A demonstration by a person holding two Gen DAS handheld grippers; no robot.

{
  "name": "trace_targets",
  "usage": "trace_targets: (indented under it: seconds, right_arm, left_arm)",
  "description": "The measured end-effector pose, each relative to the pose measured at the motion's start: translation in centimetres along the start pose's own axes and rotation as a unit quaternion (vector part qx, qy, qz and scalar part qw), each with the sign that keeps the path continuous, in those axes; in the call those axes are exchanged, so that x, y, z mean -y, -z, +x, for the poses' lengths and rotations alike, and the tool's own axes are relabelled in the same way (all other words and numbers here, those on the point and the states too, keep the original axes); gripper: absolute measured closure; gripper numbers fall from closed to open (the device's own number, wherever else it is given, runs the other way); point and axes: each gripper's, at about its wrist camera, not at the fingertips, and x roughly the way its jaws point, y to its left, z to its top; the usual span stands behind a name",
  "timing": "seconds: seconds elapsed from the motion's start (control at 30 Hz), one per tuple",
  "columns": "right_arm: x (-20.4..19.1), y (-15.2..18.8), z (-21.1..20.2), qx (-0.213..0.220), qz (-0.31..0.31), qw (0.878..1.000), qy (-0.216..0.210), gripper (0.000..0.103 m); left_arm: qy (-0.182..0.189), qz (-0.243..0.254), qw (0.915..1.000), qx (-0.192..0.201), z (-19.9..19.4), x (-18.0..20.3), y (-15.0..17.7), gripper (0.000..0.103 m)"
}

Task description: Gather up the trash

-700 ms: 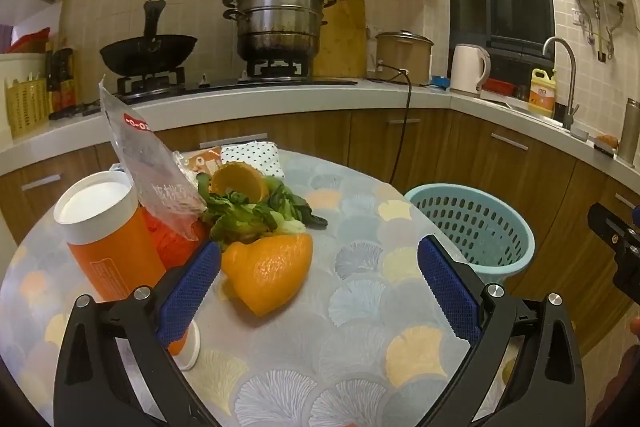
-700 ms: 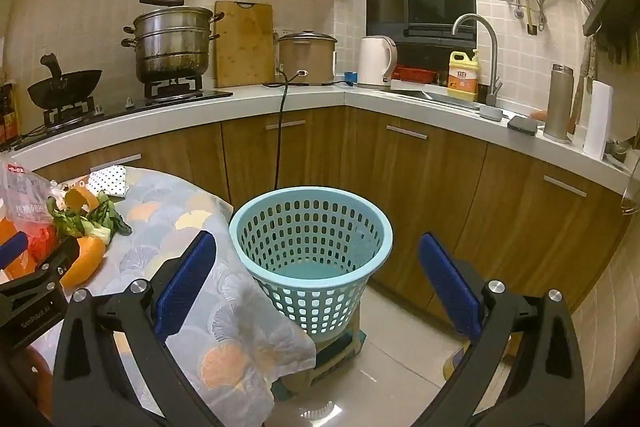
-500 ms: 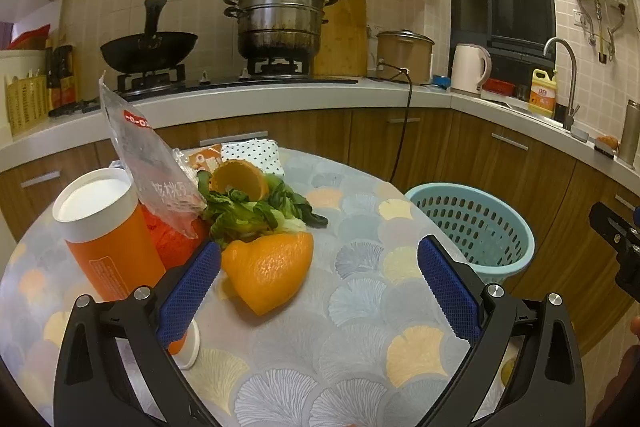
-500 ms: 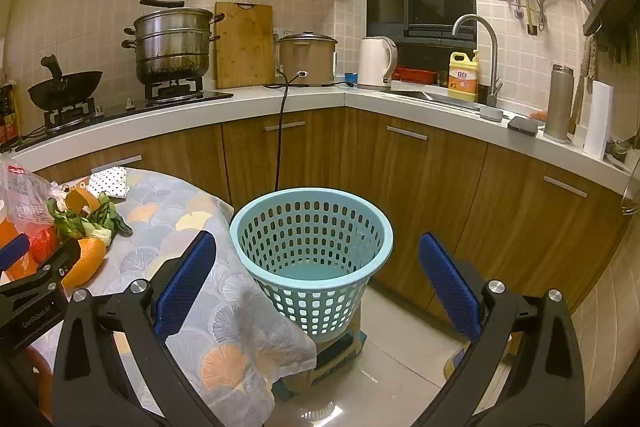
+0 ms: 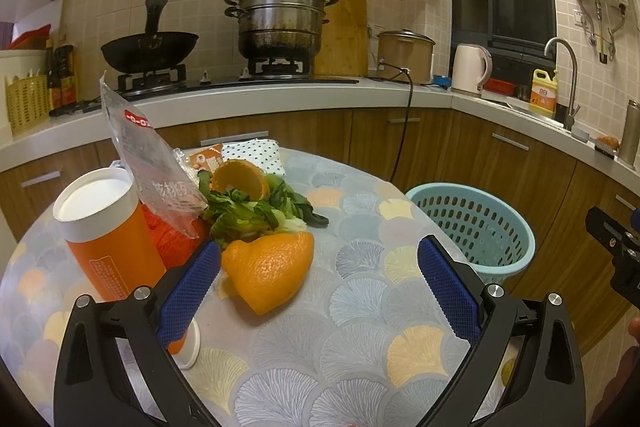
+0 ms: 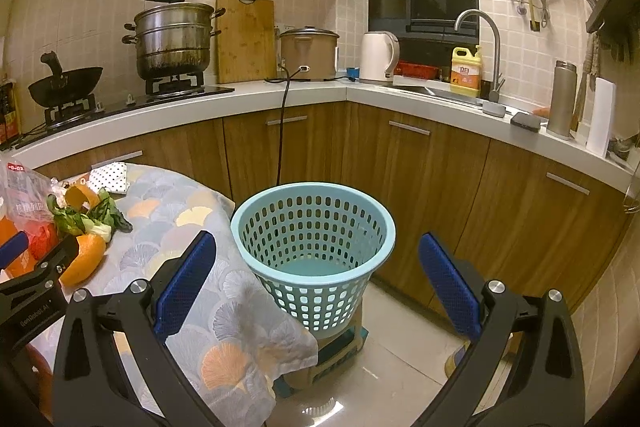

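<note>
Orange peel (image 5: 272, 269) on surface (image 5: 360, 339), nearest left gripper (image 5: 318, 285); jaws wide open, empty. Advise straddling peel, closing gently. Basket (image 6: 314, 227) beside surface; right gripper (image 6: 316, 287) agape, empty.

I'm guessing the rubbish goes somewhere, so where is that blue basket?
The blue basket stands on the floor just off the table's right edge, before the wooden cabinets, centred in the right wrist view.

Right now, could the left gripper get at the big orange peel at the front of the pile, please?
Probably yes. The left gripper is open, and the orange peel lies just ahead beside its left jaw with bare tablecloth in front. The orange cup stands close on the left.
</note>
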Motion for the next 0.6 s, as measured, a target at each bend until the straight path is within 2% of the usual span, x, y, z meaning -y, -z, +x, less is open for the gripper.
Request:
trace_targets:
  seconds: [0.6]
  right_arm:
    - [-0.03,0.30,0.01,0.001,-0.006,1.000,0.001,0.007]
  left_arm:
    - [0.001,0.000,1.0000,-0.002,-0.03,-0.02,-0.20,0.008]
